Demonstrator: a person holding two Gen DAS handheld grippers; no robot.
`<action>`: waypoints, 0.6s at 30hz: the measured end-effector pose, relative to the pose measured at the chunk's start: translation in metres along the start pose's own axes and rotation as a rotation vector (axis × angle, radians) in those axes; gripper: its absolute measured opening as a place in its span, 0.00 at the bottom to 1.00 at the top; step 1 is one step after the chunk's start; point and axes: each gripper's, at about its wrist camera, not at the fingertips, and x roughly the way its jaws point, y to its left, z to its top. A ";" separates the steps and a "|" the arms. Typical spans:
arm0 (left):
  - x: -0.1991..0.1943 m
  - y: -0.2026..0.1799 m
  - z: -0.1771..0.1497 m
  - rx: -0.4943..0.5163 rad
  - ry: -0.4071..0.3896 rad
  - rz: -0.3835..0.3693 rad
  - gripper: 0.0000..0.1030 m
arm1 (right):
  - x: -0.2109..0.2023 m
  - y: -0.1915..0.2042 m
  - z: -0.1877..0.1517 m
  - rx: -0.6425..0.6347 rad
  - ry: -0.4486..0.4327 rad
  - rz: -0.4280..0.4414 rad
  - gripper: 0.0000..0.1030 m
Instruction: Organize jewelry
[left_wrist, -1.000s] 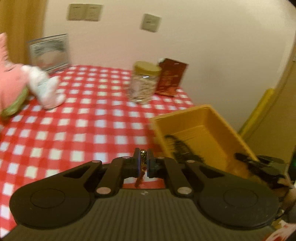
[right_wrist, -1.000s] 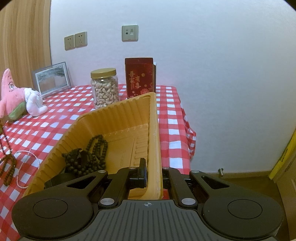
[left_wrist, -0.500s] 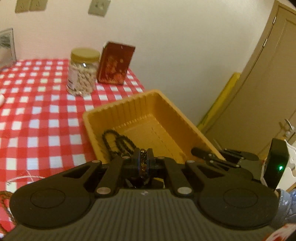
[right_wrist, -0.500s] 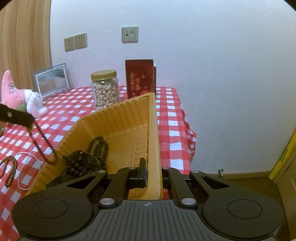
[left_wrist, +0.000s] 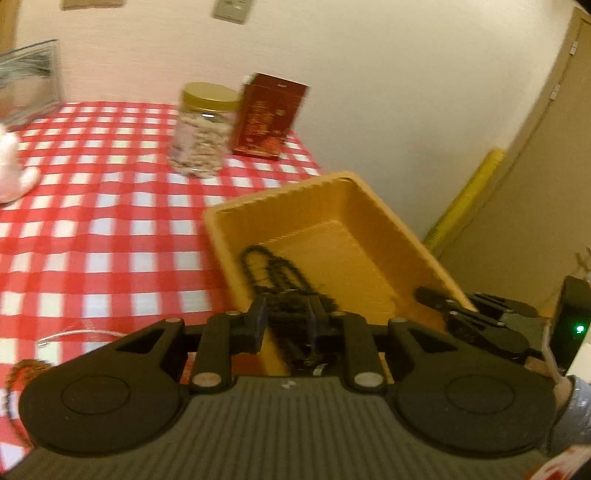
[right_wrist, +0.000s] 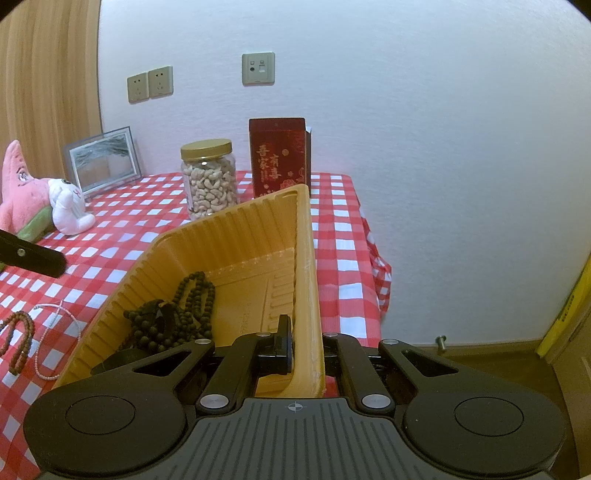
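Observation:
A yellow ribbed tray (left_wrist: 369, 206) (right_wrist: 236, 221) stands at the right end of the checked table. Dark bead strands (left_wrist: 273, 269) (right_wrist: 184, 306) lie piled in its near left part. My left gripper (left_wrist: 286, 317) hovers over the tray's near end, jaws opening, with nothing pressed between the pads. One of its fingers (right_wrist: 33, 256) shows at the left of the right wrist view, with no strand hanging from it. My right gripper (right_wrist: 306, 339) (left_wrist: 443, 302) is shut on the tray's right wall. A brown bead bracelet (right_wrist: 18, 336) and a thin white necklace (right_wrist: 59, 321) lie on the cloth left of the tray.
A jar of cashews (right_wrist: 208, 181) and a red box (right_wrist: 277, 155) stand behind the tray. A picture frame (right_wrist: 101, 158), a pink plush (right_wrist: 26, 192) and a white plush (right_wrist: 68, 206) sit at the far left. The table ends just right of the tray.
My left gripper swung right over the tray and its jaws parted. The dark strand that hung from it now lies in the tray. The right gripper has not moved.

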 end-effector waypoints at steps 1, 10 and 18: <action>-0.004 0.006 -0.002 -0.009 -0.003 0.024 0.20 | 0.000 0.000 0.000 -0.001 -0.001 0.000 0.04; -0.030 0.066 -0.028 -0.083 0.026 0.255 0.26 | 0.002 -0.001 0.001 -0.005 -0.003 0.004 0.04; -0.047 0.103 -0.057 -0.139 0.077 0.414 0.33 | 0.003 -0.001 0.001 -0.007 -0.004 0.004 0.04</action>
